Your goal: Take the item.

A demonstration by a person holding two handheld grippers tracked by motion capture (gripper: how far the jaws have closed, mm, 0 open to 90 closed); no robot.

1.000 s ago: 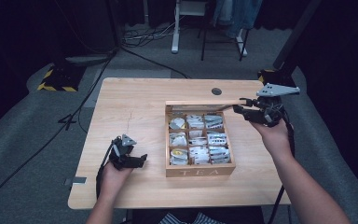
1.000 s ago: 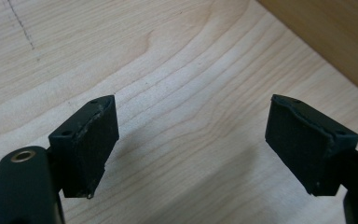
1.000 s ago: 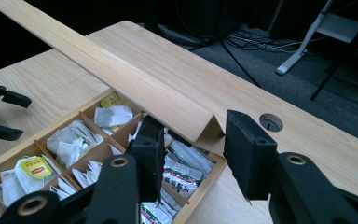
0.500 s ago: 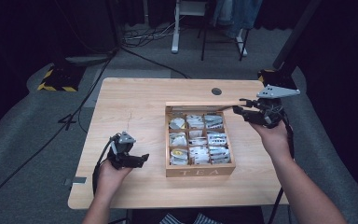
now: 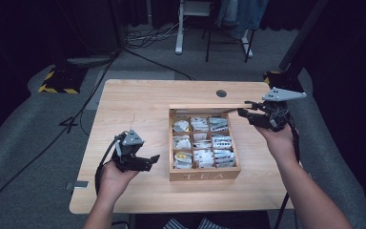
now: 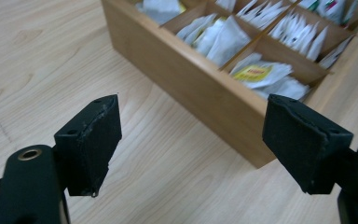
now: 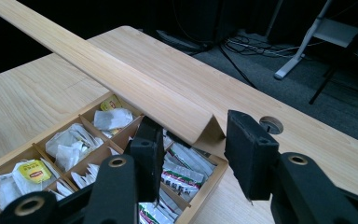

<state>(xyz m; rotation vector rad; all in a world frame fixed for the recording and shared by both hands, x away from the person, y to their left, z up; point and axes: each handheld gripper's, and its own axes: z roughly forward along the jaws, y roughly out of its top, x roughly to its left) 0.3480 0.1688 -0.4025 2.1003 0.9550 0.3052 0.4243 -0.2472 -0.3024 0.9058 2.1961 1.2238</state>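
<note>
as seen along the right gripper [image 7: 191, 140]: closed on the near end of the wooden lid [image 7: 121, 79], one black pad tucked under the board, the other against its end face. holds that lid raised, slanting away over the open tea box [image 7: 205, 186]. gripped from below by the right hand [image 5: 279, 138], cable trailing down along the forearm. from above, hangs at the box's far right corner, with the lid on edge along the back wall.

just below the lid: compartments in rows, packed with white tea bags [image 7: 70, 140], one with a yellow label [image 7: 32, 170] in a near corner cell, darker printed sachets [image 7: 182, 179] in the cell closest to the jaws. sits right of centre on the light wooden table [image 5: 138, 105], front wall lettered "tea".

on to the left gripper [image 6: 191, 135]: jaws spread wide, nothing between them, bare tabletop showing through the gap. hovers above the table just left of the box's front corner, apart from it, pointing toward its side wall. carried in the left hand [image 5: 114, 176] at the table's near left.

further out: round cable hole [image 5: 221, 93] in the tabletop behind the box, grey carpet [image 5: 38, 143] all round, black cables across it, white desk leg [image 5: 178, 28] in the dark beyond.
</note>
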